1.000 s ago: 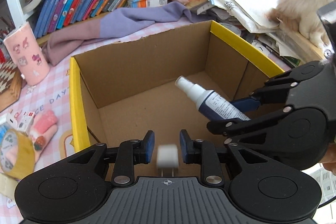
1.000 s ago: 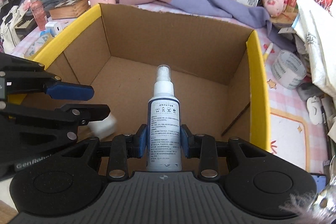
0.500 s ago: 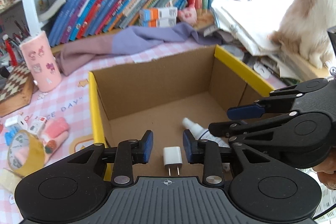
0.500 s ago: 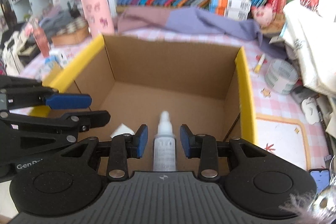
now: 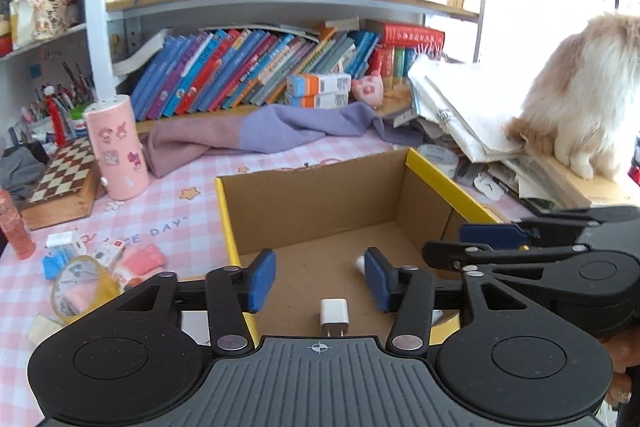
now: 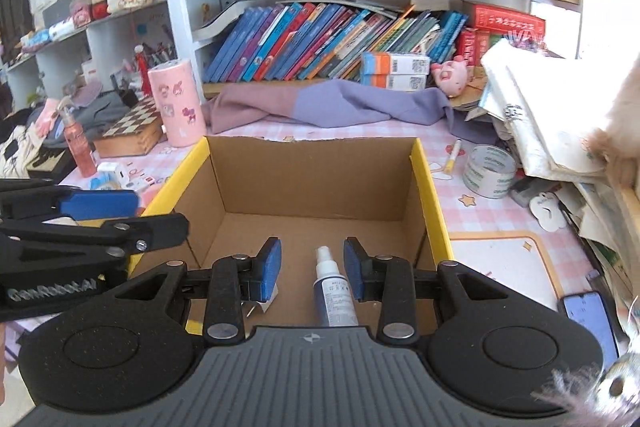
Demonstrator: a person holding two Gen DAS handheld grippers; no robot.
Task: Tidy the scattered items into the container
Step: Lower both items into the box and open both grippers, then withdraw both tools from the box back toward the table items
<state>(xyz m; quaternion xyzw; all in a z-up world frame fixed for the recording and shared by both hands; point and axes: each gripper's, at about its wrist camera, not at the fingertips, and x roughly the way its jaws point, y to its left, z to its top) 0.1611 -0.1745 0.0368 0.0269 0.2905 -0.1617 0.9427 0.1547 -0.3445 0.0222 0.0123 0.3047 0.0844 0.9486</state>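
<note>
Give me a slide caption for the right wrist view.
Right gripper jaws open above the spray bottle lying in the cardboard box.

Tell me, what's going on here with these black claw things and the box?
A person is tidying desk clutter into a cardboard box with two handheld grippers. The left gripper, whose jaws have just been opening, is above a white charger lying inside. The right gripper is open over a spray bottle on the box floor.
</note>
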